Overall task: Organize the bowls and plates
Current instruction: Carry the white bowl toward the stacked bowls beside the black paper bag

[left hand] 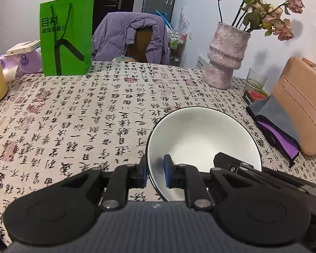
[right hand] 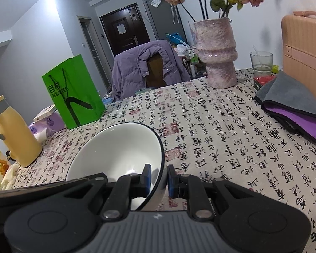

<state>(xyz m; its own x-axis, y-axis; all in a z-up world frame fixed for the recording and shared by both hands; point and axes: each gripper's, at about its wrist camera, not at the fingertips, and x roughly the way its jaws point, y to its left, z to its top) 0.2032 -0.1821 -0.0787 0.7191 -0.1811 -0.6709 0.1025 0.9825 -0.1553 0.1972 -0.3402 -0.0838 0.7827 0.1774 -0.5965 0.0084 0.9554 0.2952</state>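
yellow jug (right hand: 16,135): far left on the table, grey lid and handle, standing upright.
tissue pack (right hand: 47,125): lilac, just right of the jug, with a small box lying on top of it.
green bag (left hand: 66,35): paper carrier with black string handles, standing upright near the far left edge.
tablecloth (left hand: 84,113): cream with black calligraphy and red stamps, covers the whole table.
left gripper (left hand: 155,169): clenched on the left side of the bowl rim, one blue pad outside the wall and one inside.
bowl (left hand: 200,137): white with a thin dark rim, near the front and middle of the table, pinched from both sides. Looks tilted and up off the cloth, can't say for sure.
right gripper (right hand: 159,179): clamped on the opposite side of the rim, same deal, a pad on each face of the wall.
chair (left hand: 142,42): at the far side, purple puffer jacket draped over its back.
vase (left hand: 226,57): pinkish, lumpy, far right, holding dried roses.
glass (right hand: 261,62): right of the vase, something thin standing in it.
grey cloth (right hand: 292,101): folded, purple lining showing, right side, next to a peach case (left hand: 303,103).
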